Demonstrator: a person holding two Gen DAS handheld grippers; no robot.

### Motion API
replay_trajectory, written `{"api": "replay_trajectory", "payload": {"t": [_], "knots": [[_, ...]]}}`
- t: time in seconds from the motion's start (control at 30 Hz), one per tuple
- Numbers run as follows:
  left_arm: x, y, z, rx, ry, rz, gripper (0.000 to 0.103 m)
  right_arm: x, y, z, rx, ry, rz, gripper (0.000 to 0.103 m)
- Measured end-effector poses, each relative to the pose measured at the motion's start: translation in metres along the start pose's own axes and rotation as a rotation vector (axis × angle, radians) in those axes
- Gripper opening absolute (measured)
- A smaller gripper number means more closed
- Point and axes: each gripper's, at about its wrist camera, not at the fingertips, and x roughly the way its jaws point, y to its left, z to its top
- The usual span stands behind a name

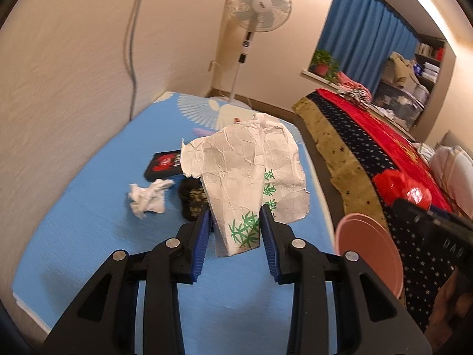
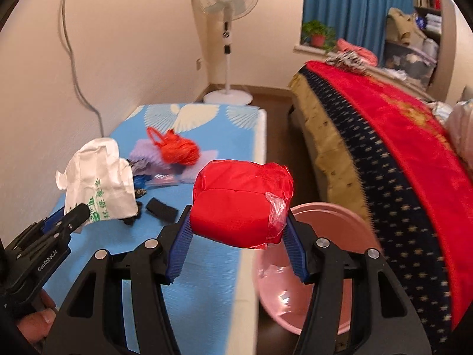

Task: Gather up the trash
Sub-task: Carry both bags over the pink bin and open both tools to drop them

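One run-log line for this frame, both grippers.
left gripper: shut on crumpled white paper | right gripper: shut on red wrapper bundle above pink bin

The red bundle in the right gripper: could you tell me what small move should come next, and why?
Probably lower the right gripper slightly and open it: the red bundle already hangs over the pink bin, so it should fall in.
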Motion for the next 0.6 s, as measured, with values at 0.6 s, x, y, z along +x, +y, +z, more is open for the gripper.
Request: {"api": "replay_trajectory", "payload": {"t": [0.6], "knots": [[0.019, -0.082, -0.024, 0.174, 0.056, -0.125, 0.034, 0.001, -0.083, -0.028, 0.179, -0.050, -0.230, 0.058]]}}
